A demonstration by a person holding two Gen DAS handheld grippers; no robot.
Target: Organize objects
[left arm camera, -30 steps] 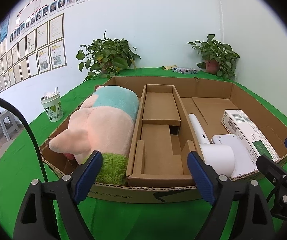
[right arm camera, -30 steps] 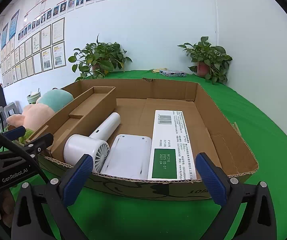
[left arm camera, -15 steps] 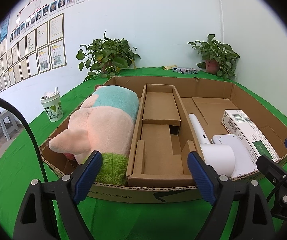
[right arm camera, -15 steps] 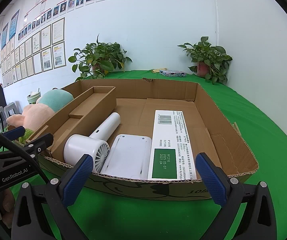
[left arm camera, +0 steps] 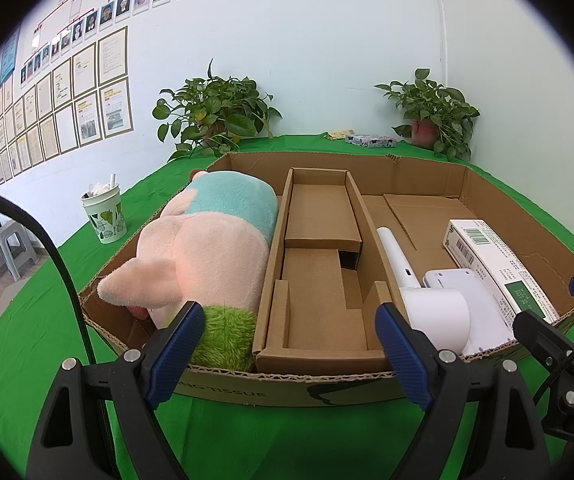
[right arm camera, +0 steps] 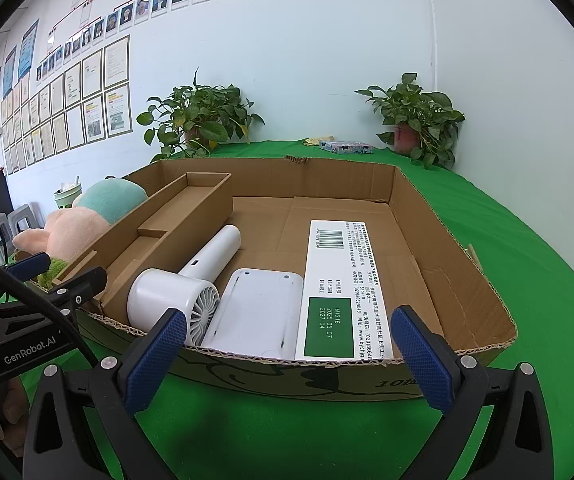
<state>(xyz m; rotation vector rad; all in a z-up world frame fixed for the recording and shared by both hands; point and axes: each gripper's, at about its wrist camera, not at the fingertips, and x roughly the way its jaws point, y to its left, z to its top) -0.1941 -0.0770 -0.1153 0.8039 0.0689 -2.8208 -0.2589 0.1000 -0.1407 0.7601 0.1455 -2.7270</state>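
A wide, shallow cardboard box [left arm camera: 287, 390] [right arm camera: 453, 240] lies on the green table. Its left part holds a pink and teal plush toy [left arm camera: 207, 248] [right arm camera: 87, 220]. A cardboard insert [left arm camera: 319, 280] [right arm camera: 159, 236] runs down the middle. To its right lie a white handheld fan [left arm camera: 431, 308] [right arm camera: 191, 284], a flat white device [right arm camera: 255, 312] and a long white carton with a green label [left arm camera: 499, 264] [right arm camera: 339, 288]. My left gripper [left arm camera: 287, 352] is open in front of the box's near wall, holding nothing. My right gripper [right arm camera: 287, 360] is open in front of the fan and carton, also holding nothing.
A paper cup [left arm camera: 105, 216] stands on the table left of the box. Two potted plants [left arm camera: 215, 116] [left arm camera: 431, 116] and a small patterned box [left arm camera: 371, 141] sit at the far edge by the wall. Grey stools [left arm camera: 3, 248] stand on the floor at left.
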